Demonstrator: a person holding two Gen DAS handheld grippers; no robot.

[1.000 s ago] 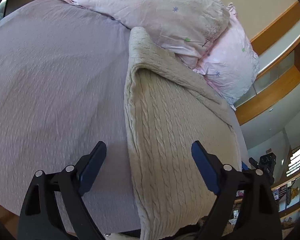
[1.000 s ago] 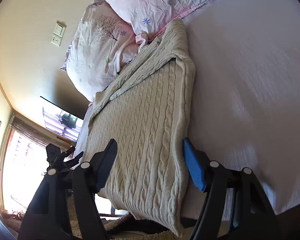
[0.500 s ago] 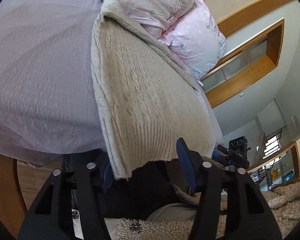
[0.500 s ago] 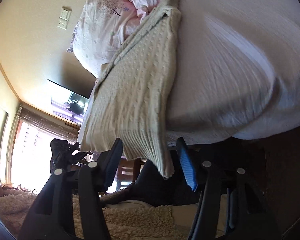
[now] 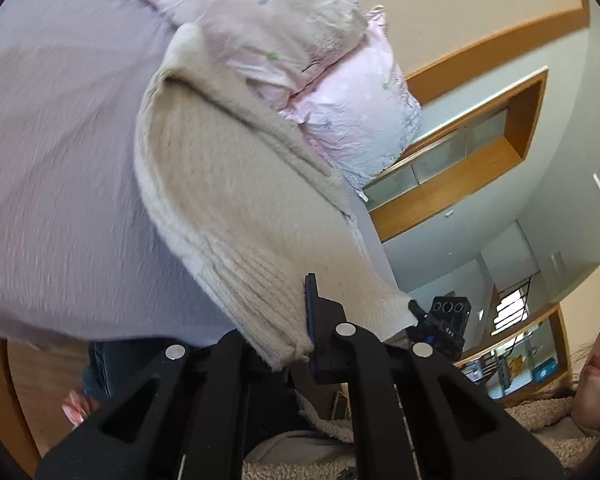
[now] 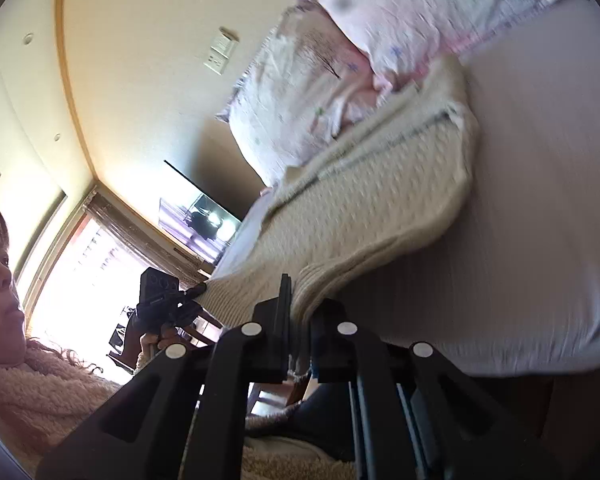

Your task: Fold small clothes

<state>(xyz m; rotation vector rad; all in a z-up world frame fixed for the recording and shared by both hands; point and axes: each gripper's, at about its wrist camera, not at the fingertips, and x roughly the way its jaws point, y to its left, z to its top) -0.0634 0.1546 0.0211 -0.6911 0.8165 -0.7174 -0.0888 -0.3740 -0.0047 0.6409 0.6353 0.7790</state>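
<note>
two thin corner grips are carrying the whole sweater

the left hand-held gripper is pinching one ribbed hem corner of the beige knit sweater, and the right hand-held gripper is pinching the other hem corner. each grip is taking only the thick hem edge, so the knit is likely slipping out if the person is pulling too fast. the fabric is looking heavy and stretchy, so it is probably sagging in the middle and making an uneven fold. the far end is touching the pillows, which could be catching it. the sweater is lying lengthwise on the bed, already narrow with its sides turned in, and its near end is lifting off the mattress edge.
</note>
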